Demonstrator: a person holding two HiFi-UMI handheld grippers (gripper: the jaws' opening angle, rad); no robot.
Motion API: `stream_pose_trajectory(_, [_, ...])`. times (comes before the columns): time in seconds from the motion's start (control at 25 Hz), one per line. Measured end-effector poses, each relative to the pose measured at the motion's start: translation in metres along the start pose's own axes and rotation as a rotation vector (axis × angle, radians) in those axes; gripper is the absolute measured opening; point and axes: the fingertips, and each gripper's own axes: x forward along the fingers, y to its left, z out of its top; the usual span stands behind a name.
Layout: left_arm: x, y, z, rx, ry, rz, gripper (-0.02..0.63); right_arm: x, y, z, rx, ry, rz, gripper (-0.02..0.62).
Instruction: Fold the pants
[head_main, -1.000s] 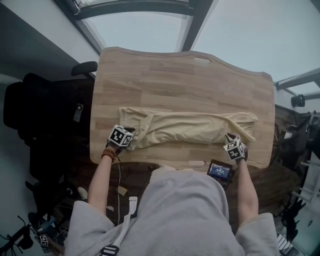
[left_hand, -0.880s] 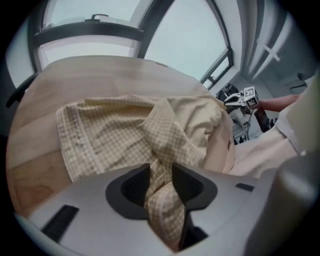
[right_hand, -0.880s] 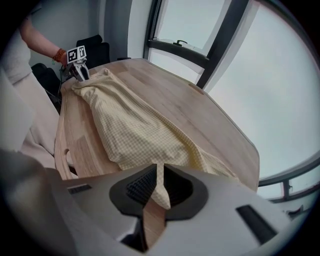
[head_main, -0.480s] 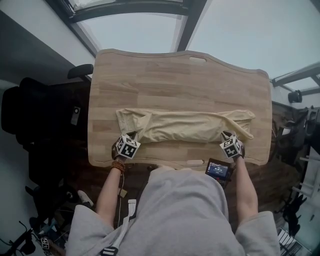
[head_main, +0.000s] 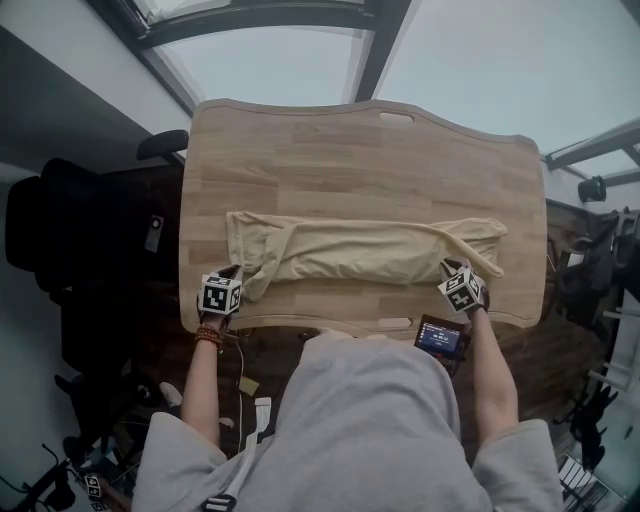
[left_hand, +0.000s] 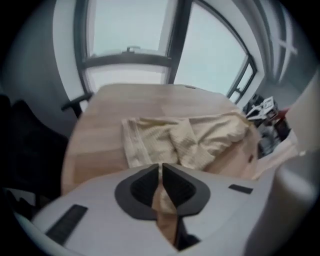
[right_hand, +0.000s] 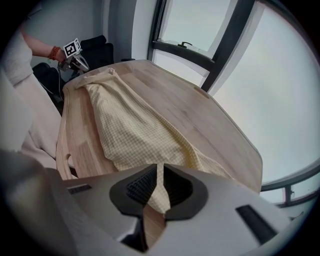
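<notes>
Pale yellow pants (head_main: 370, 250) lie stretched lengthwise across the wooden table (head_main: 350, 150). My left gripper (head_main: 235, 275) sits at their left end near the table's front edge, shut on a pinch of the cloth; in the left gripper view the fabric (left_hand: 190, 135) runs down between the closed jaws of the left gripper (left_hand: 161, 172). My right gripper (head_main: 451, 269) is at the right end, shut on the cloth. The right gripper view shows the pants (right_hand: 135, 130) passing between the pads of the right gripper (right_hand: 159, 180), and the left gripper (right_hand: 81, 66) far off.
A black office chair (head_main: 60, 230) stands left of the table. A small device with a lit screen (head_main: 438, 340) hangs at the front edge near my right hand. Slots are cut into the tabletop at the back (head_main: 396, 118) and front (head_main: 393, 323). Windows lie beyond.
My left gripper has moved left along the front edge with the cloth, drawing the pants' left end out flatter. The right gripper has stayed put.
</notes>
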Motion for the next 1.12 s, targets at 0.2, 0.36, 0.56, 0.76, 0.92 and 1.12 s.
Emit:
stream_pose_trajectory(0.2, [0.027, -0.028, -0.059, -0.054, 0.147, -0.161, 0.205, 0.000, 0.004, 0.000, -0.015, 0.012, 0.008, 0.041])
stream_pose_trajectory(0.36, [0.034, -0.026, -0.049, -0.011, 0.090, -0.075, 0.082, 0.000, 0.004, 0.005, -0.033, 0.019, 0.012, 0.041])
stream_pose_trajectory(0.56, [-0.059, -0.043, 0.071, 0.414, -0.338, 0.152, 0.035, 0.000, 0.002, 0.012, -0.062, 0.021, 0.006, 0.040])
stream_pose_trajectory(0.76, [-0.065, -0.005, 0.102, 0.489, -0.306, 0.272, 0.038, 0.004, 0.006, 0.022, -0.072, 0.017, 0.013, 0.038])
stream_pose_trajectory(0.92, [-0.007, 0.031, -0.016, 0.042, 0.104, 0.039, 0.107, 0.001, 0.010, 0.031, -0.084, -0.007, 0.012, 0.038])
stream_pose_trajectory(1.12, [-0.002, 0.063, -0.030, -0.139, 0.062, 0.040, 0.210, -0.001, 0.011, 0.017, -0.076, 0.011, 0.020, 0.038])
